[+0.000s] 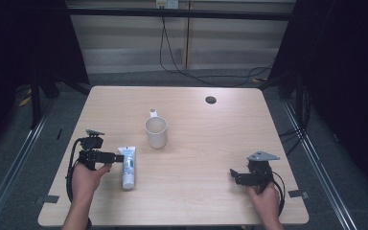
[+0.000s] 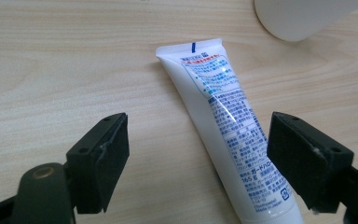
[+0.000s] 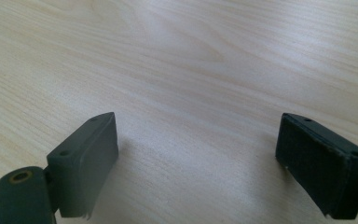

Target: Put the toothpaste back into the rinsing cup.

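Note:
A white toothpaste tube (image 1: 128,166) with blue print lies flat on the wooden table (image 1: 196,191), crimped end toward the mug. My left gripper (image 1: 117,157) is open right at the tube's left side. In the left gripper view the tube (image 2: 223,116) runs between the wide-apart jaws of this gripper (image 2: 198,140), closer to the right one, and neither jaw presses on it. A white mug (image 1: 156,132) stands upright just beyond the tube, and its base (image 2: 303,16) shows at the top. My right gripper (image 1: 235,175) is open and empty near the front right, low over bare wood (image 3: 196,135).
A round dark hole (image 1: 211,99) sits in the table top at the back right. Black cables (image 1: 172,62) hang over the floor behind the table. Dark frame posts stand at both sides. Bare wood stretches between the mug and my right gripper.

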A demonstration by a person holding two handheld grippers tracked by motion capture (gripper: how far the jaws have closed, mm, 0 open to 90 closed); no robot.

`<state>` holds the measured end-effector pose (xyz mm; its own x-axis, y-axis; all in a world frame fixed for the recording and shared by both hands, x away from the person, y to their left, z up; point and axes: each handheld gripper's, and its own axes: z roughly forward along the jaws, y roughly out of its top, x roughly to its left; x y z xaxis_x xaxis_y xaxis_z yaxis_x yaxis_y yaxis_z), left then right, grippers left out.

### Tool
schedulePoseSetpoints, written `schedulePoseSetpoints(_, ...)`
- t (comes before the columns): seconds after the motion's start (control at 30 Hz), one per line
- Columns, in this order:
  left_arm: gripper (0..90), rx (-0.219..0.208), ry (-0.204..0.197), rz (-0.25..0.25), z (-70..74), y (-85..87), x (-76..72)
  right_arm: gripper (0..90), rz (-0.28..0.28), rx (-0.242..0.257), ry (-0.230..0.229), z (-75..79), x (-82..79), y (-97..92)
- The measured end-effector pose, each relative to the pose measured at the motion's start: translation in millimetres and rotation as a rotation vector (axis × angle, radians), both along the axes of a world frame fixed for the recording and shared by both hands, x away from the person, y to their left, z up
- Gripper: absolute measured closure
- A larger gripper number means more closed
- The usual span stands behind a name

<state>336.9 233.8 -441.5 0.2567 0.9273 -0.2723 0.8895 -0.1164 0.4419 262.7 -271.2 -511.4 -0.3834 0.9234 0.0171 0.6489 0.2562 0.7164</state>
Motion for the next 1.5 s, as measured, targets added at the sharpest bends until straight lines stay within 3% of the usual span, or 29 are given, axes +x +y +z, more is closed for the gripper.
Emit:
schedulePoseSetpoints(0.3, 21.0, 0.003, 0.025, 0.008, -1.2, -11.6, 9.5, 12.3, -0.002, 0.0, 0.0, 0.0, 0.1, -0.1)
schedulePoseSetpoints(0.97, 21.7, 0.042, 0.038, 0.002, -5.9, -35.5, 22.5, 12.4, -0.002, 0.0, -0.001, 0.0, 0.1, -0.3)
schedulePoseSetpoints(1.5, 28.5, 0.074, 0.092, 0.034, -28.3, -45.0, 31.7, 12.4, -0.004, 0.0, 0.0, 0.0, 0.1, -0.3)
